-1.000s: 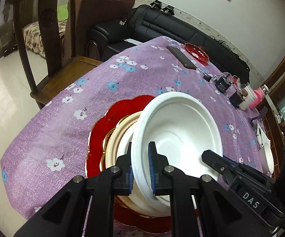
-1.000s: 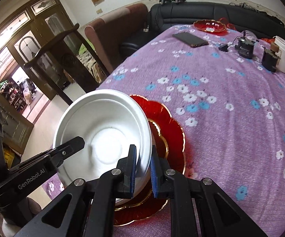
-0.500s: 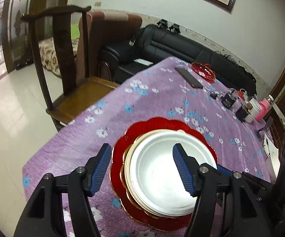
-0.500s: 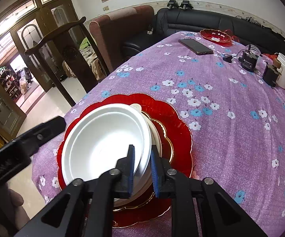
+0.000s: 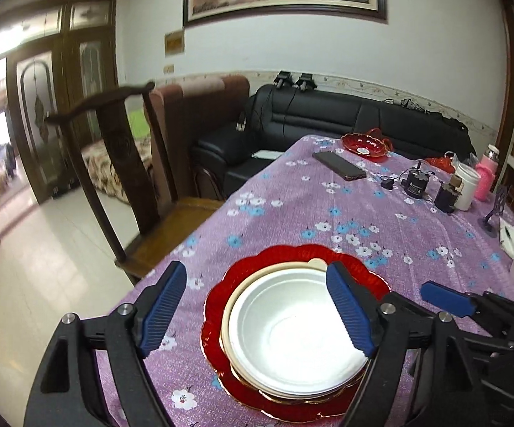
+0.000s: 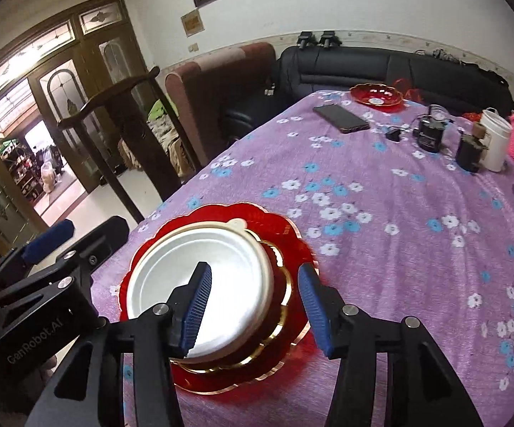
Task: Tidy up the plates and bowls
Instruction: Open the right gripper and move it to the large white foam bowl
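White round bowl: is being left stacked on the red scalloped plate, below both tools.
Left gripper: jaws just opening, spread, nothing being pinched.
Right gripper: likewise.

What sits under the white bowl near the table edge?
The white bowl rests on a cream plate, over a gold-rimmed dish on the large red scalloped plate. Anything else in the stack is covered.
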`<state>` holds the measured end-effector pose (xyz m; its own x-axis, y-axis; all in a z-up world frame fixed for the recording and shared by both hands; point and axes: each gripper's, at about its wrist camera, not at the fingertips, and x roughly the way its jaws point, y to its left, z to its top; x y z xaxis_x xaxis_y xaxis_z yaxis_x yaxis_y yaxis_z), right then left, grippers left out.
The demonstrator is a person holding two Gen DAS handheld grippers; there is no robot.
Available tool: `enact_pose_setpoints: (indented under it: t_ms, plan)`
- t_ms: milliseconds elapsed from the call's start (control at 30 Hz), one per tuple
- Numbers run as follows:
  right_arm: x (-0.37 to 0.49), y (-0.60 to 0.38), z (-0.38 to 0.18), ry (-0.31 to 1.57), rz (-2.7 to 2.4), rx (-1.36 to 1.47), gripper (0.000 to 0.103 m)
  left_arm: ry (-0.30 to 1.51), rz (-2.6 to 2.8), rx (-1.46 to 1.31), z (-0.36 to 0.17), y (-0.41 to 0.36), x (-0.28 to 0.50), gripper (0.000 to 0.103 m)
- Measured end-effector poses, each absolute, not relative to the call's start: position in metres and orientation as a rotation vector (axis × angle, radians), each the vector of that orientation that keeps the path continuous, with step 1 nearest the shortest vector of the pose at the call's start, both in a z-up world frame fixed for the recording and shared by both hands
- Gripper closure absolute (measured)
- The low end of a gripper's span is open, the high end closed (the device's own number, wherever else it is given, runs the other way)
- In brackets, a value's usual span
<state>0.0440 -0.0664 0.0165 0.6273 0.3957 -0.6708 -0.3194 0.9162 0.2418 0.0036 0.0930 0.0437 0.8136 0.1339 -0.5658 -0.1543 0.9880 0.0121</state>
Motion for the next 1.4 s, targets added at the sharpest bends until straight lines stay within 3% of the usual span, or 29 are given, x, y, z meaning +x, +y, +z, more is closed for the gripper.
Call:
enact_pose_setpoints:
  t_ms: [400, 900, 1267, 1300, 1333, 1400]
  plan:
    - [0.034, -0.193, -0.004, 0.797, 0.218, 0.262, 0.046, 0.623, 0.049, 0.084, 0.045, 0.032, 0.007, 0.022]
    - [-0.026, -0.45, -0.002, 0.673, -0.31, 0.545, 0.046, 0.661, -0.161, 0.15, 0.039, -0.051, 0.006, 0.022]
    - [0.026, -0.524, -0.042, 0.739, -0.489, 0.636, 0.043, 0.724, -0.2, 0.171, 0.032, -0.076, 0.006, 0.022]
    - [0.029, -0.529, -0.048, 0.741, -0.475, 0.685, 0.045, 0.726, -0.198, 0.169, 0.032, -0.076, 0.007, 0.022]
    - [0.029, -0.531, -0.052, 0.743, -0.467, 0.707, 0.06, 0.73, -0.199, 0.165, 0.033, -0.078, 0.009, 0.022]
    - [0.034, -0.533, -0.061, 0.758, -0.432, 0.754, 0.079, 0.741, -0.211, 0.156, 0.033, -0.081, 0.014, 0.022]
